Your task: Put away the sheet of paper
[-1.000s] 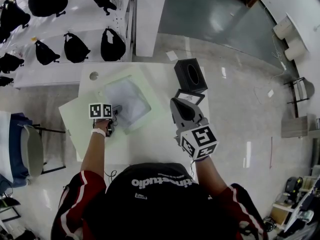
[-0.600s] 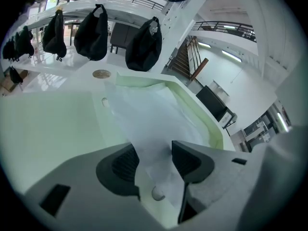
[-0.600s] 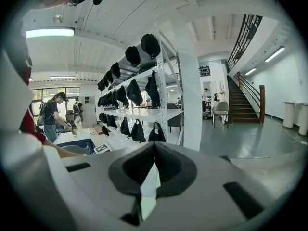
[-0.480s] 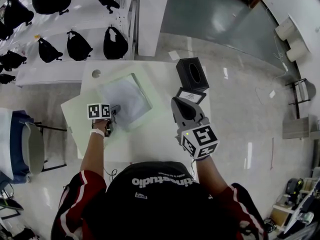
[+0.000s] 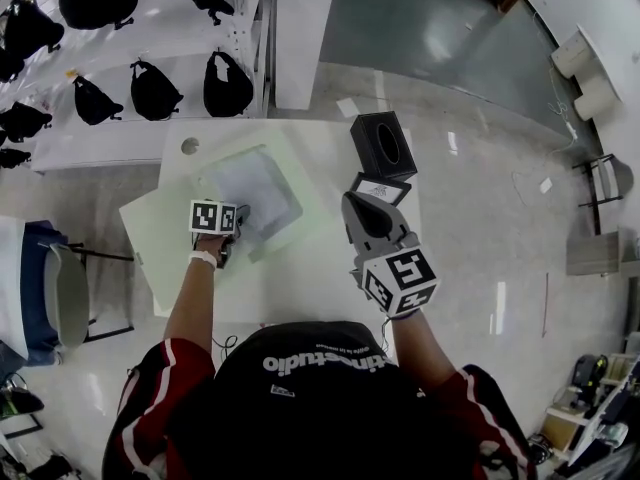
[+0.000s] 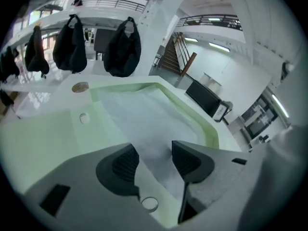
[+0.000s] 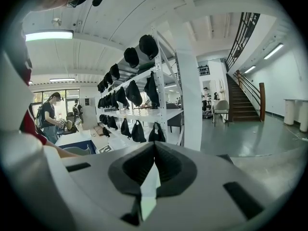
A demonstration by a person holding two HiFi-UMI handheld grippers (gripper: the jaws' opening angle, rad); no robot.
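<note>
On the white desk [image 5: 300,288] an open pale-green folder [image 5: 150,240] holds the sheet of paper [image 5: 255,186]. The left gripper [image 6: 155,154] hovers over the paper's near edge, its jaws just opened wide and pinching nothing. The right gripper [image 5: 362,204], jaws together and empty, is well apart from the paper at the right.

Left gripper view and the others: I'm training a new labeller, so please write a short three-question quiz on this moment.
1. True or false: the left claw has its jaws apart.
2. What lies just beyond the left claw's tips? A) the sheet of paper in the green tray B) a black box C) a hanging bag
3. Fill in: the right claw is ____ (open/shut).
Key: 1 true; 2 A; 3 shut.
</note>
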